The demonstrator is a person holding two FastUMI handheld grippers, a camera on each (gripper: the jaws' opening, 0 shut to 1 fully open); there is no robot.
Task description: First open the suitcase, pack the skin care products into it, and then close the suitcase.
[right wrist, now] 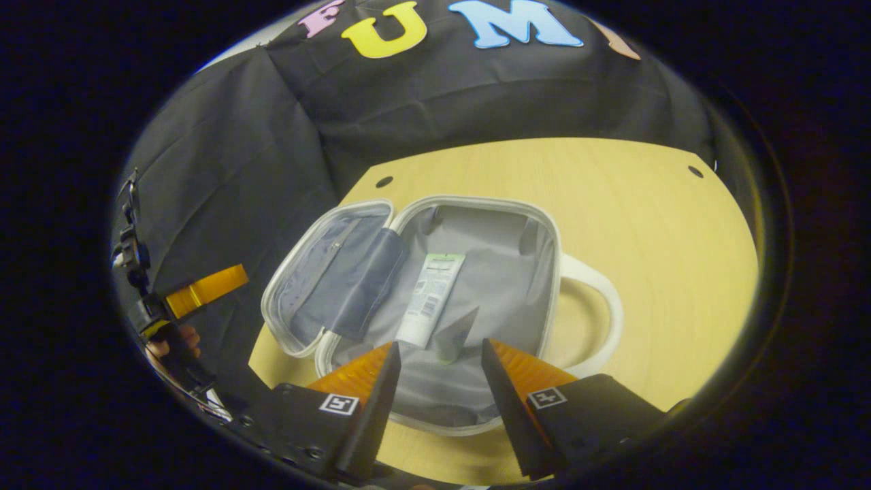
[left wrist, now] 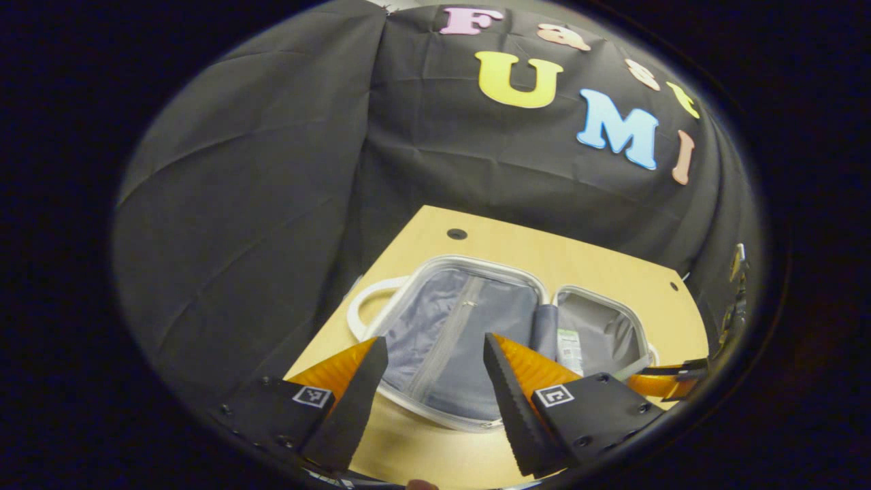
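Right tool (right wrist: 435, 381): released, hanging over the case, nothing held.
Left tool (left wrist: 429, 381): released too.
Tube (right wrist: 431, 298): flat inside suitcase (right wrist: 476, 204), packed.
Bench (right wrist: 646, 224): carries the case laid wide for loading.

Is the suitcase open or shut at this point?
Open: the suitcase lies with both halves spread flat on the table, grey lining exposed, and a skin care tube lies inside one half.

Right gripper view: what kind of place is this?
Probably a small recording booth: black cloth wall behind a wooden table, with an open suitcase holding a skin care tube.
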